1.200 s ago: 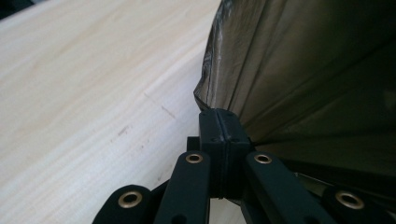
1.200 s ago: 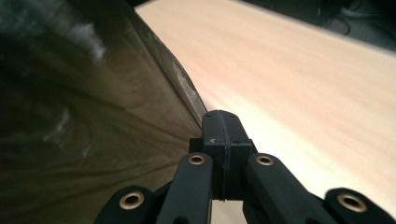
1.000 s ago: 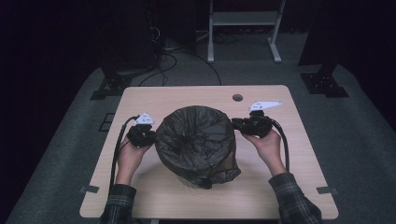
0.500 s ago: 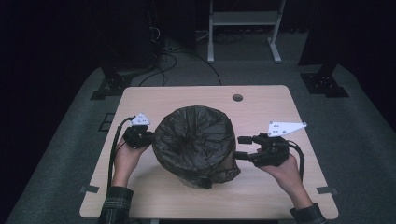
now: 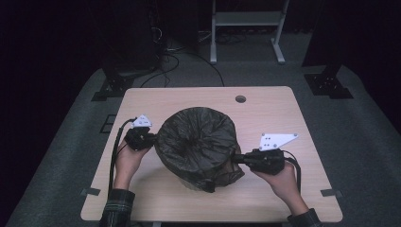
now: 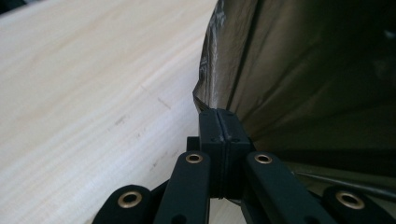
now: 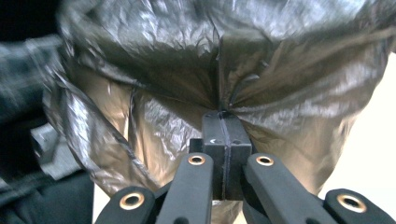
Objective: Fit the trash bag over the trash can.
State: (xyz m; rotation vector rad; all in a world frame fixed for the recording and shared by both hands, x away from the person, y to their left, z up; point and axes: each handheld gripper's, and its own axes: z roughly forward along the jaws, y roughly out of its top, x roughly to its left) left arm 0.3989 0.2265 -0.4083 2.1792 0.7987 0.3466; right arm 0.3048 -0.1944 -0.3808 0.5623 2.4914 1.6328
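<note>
A dark crinkled plastic bag (image 5: 196, 142) stands bulging in the middle of the wooden table (image 5: 265, 104), seemingly over a bin that is hidden. My left gripper (image 5: 152, 139) is at the bag's left side. In the left gripper view its jaws (image 6: 218, 112) are closed together on a fold of the bag's edge (image 6: 303, 70). My right gripper (image 5: 236, 158) points left at the bag's lower right side. Its jaws have just closed, and in the right gripper view they (image 7: 223, 114) pinch the plastic (image 7: 187, 56), which puckers toward the tips.
A round cable hole (image 5: 240, 99) lies in the table's far part. Bare tabletop runs to the right of and in front of the bag. Beyond the table, on the grey floor, are black stand feet (image 5: 328, 85), cables (image 5: 175, 52) and a white rack (image 5: 246, 28).
My right gripper left the bag's upper right rim, swung out with jaws apart, and now is shut on the bag lower down, nearer the front. The left hand stayed put.
</note>
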